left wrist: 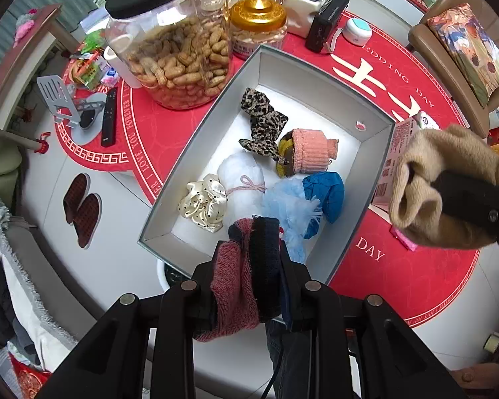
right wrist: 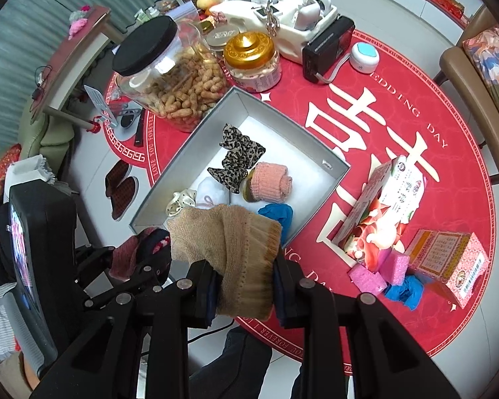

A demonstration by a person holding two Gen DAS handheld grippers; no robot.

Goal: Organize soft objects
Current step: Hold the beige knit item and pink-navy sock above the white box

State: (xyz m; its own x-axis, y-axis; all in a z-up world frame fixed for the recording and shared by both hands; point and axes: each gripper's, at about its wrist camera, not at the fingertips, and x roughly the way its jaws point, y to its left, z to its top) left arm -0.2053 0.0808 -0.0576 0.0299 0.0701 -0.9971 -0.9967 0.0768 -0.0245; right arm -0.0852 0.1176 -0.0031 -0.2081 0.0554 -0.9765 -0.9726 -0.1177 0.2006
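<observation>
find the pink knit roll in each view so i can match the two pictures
Left wrist view: the pink knit roll lies inside the grey box, right of centre, beside the leopard-print scrunchie.
Right wrist view: the pink knit roll sits in the box's middle, just above the tan sock in the right gripper.
Shared landmark: the peanut jar beyond the box's far-left corner.

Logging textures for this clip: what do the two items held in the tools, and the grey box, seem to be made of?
Left tool: pink-and-navy sock, knitted yarn with visible loops. Right tool: beige sock, ribbed knit, slightly fuzzy, probably wool or a blend. Grey box: matte, stiff straight walls, likely cardboard.
</observation>
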